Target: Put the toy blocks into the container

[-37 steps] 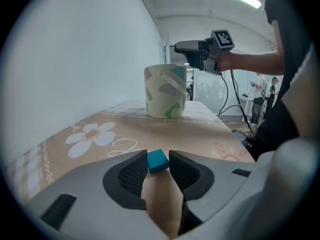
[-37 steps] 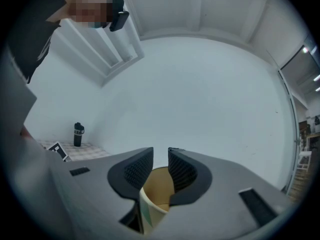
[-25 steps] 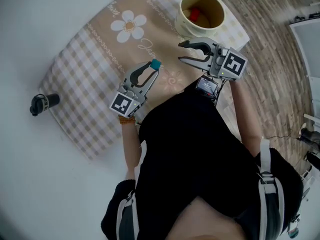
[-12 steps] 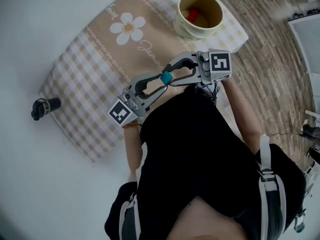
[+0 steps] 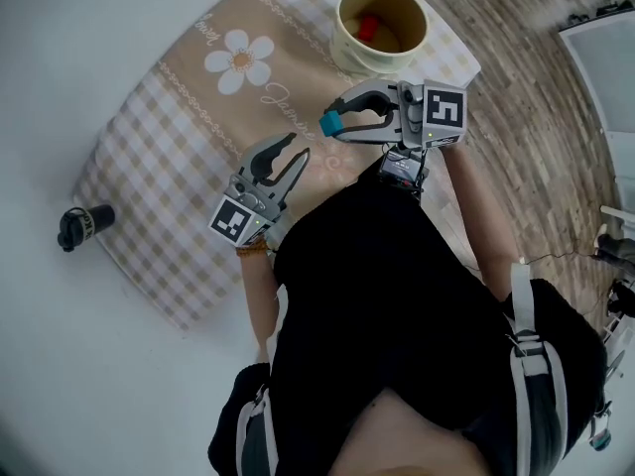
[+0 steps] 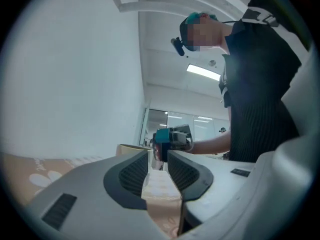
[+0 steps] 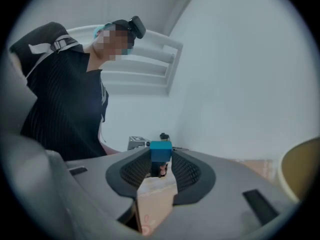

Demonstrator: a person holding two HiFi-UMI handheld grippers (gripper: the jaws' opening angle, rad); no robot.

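Teal block (image 5: pixel 330 124): one, held in the air over the cloth, clamped at the right gripper's tips.
Red block (image 5: pixel 368 26): one, lying inside the container.
Container (image 5: pixel 347 54): one cream-coloured round cup, upright on the far corner of the cloth.
Grippers: two, near each other over the cloth.
Cloth (image 5: pixel 179 167): one, checked at the edges with a tan middle band and a white flower (image 5: pixel 238 60), spread on a white table (image 5: pixel 60 87).
Black object (image 5: pixel 84 224): one small thing on the table, just off the cloth's left edge.
In the way: the person's black top (image 5: pixel 377 286) hides the near part of the cloth.
Right gripper (image 5: pixel 337 123): just beside the container's near side; jaws closing, pads pressed on the teal block.
Left gripper (image 5: pixel 296 147): jaws closing with a narrow gap; only cloth shows between them.
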